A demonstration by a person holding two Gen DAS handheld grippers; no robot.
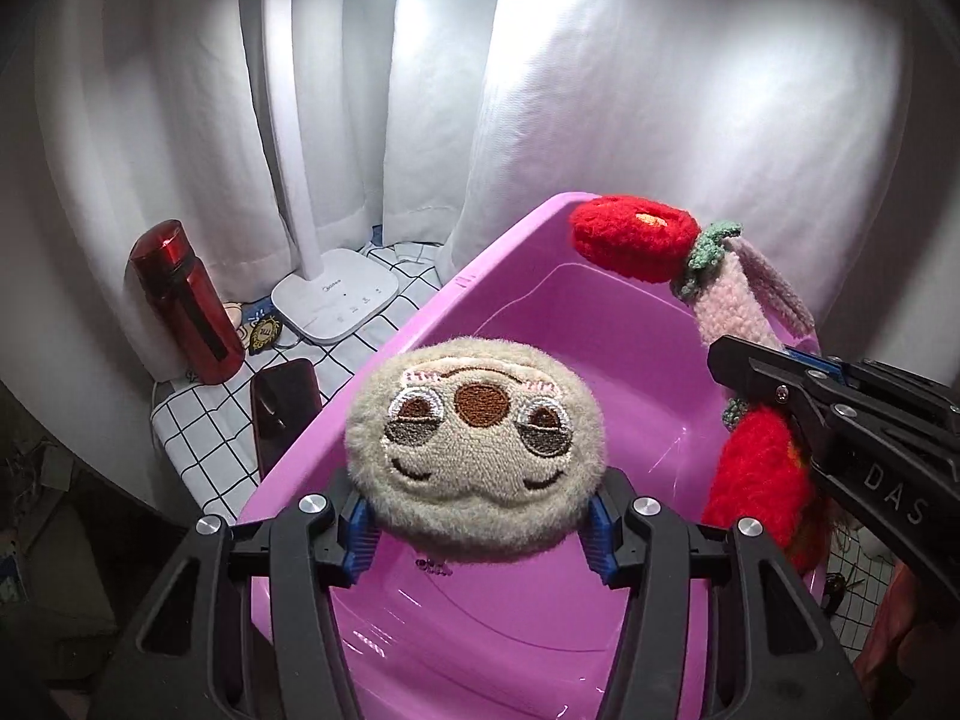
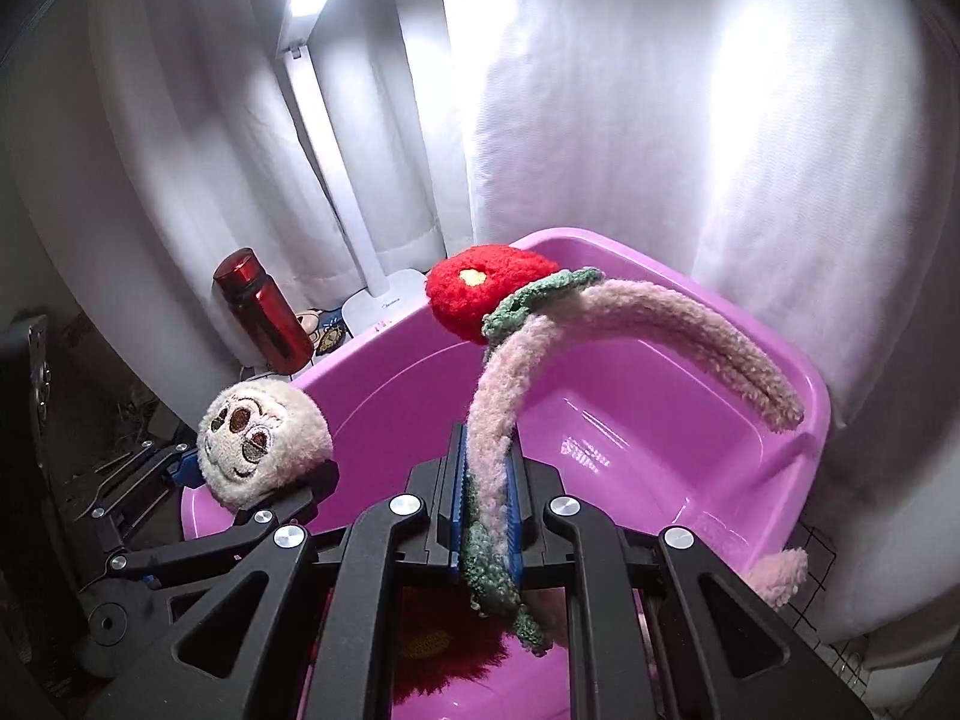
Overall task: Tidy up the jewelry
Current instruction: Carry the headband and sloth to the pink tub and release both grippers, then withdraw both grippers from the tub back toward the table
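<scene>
Left gripper (image 1: 477, 531) clamps the beige plush face (image 1: 474, 450) between its blue pads (image 1: 358, 540); we see the plush held above the near end of the purple basin (image 1: 420, 324), embroidered eyes and nose facing the camera; right gripper (image 2: 485, 525) is closed on the pink fuzzy band (image 2: 498, 420) of a crocheted headband, with green knit gathered between its pads; ahead of these fingers the band arches over the basin, carrying a red crocheted flower (image 2: 480, 294) at its far-left crest; beyond the basin, left of both tools, we note a red bottle (image 1: 183, 300) and a white lamp base (image 1: 336, 300) on the checked cloth (image 1: 204, 426) before white curtains (image 1: 660, 120).
</scene>
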